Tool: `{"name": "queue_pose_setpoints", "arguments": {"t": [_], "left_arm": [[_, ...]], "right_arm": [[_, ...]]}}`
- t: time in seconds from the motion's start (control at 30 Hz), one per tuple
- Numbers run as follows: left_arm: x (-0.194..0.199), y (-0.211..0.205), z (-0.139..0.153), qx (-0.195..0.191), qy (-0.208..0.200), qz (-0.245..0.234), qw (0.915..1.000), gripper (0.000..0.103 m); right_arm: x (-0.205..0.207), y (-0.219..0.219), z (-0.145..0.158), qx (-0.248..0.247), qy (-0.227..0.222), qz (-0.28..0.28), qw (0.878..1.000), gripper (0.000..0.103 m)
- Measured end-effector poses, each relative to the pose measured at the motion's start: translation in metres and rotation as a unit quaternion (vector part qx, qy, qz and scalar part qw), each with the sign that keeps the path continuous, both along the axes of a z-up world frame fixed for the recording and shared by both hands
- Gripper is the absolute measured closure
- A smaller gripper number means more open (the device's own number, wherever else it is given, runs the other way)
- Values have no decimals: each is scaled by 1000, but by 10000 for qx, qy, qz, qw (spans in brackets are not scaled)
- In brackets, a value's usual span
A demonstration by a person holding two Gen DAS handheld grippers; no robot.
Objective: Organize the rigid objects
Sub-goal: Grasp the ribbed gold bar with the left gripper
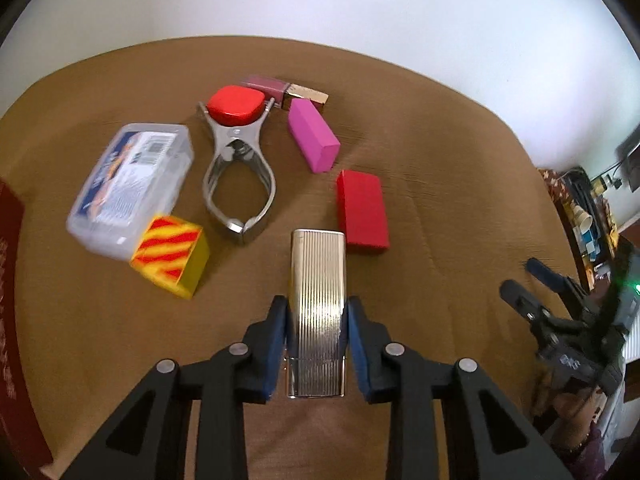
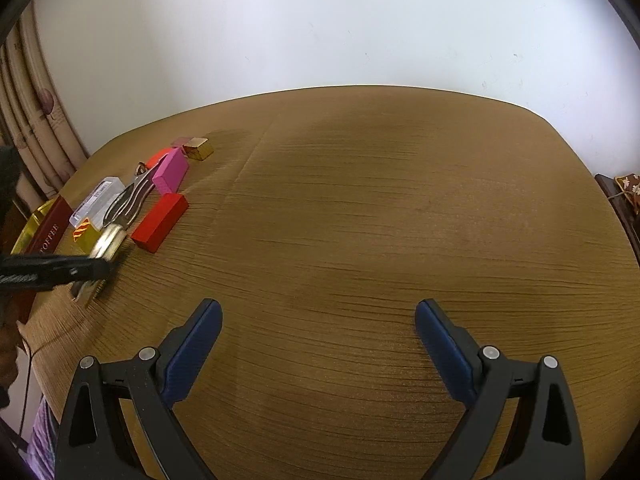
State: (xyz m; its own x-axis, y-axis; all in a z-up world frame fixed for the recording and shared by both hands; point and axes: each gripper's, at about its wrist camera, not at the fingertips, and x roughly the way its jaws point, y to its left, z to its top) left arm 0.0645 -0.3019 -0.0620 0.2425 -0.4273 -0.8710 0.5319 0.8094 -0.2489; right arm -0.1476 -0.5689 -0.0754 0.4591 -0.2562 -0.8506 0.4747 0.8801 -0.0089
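Observation:
My left gripper (image 1: 317, 308) is shut on a ribbed gold metal case (image 1: 318, 280) and holds it over the brown table (image 1: 440, 160). Ahead lie a red block (image 1: 362, 208), a pink block (image 1: 314, 134), a metal clamp tool (image 1: 238, 176) with a red cap (image 1: 236, 105), a clear plastic box (image 1: 130, 184) and a yellow-and-red striped block (image 1: 172, 256). My right gripper (image 2: 318, 312) is open and empty above bare table; it also shows in the left wrist view (image 1: 536, 280). The same group shows at the left in the right wrist view, with the red block (image 2: 160, 222) nearest.
A small gold box (image 1: 306, 94) and a mauve bottle (image 1: 266, 82) lie behind the pink block. A dark red box (image 2: 50, 228) and a gold tin (image 2: 30, 220) sit at the table's left edge. A wall stands behind the table. Clutter stands at the right (image 1: 588, 216).

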Motion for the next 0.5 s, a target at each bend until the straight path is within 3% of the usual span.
{"name": "queue_pose_setpoints", "arguments": {"t": [0.27,0.37,0.5], "left_arm": [[-29,62,24,-424,13,359,9985,73],[-34,85,33,-517,-20,500,9974,73],[-40,118,47,-683,-71,804,9944,73]], "right_arm": [[4,5,2,-203,92,-66,9997,7],[16,19,11,165,-202,55,9996,7],[65,60,13,435,-302,512,9973,8]]}}
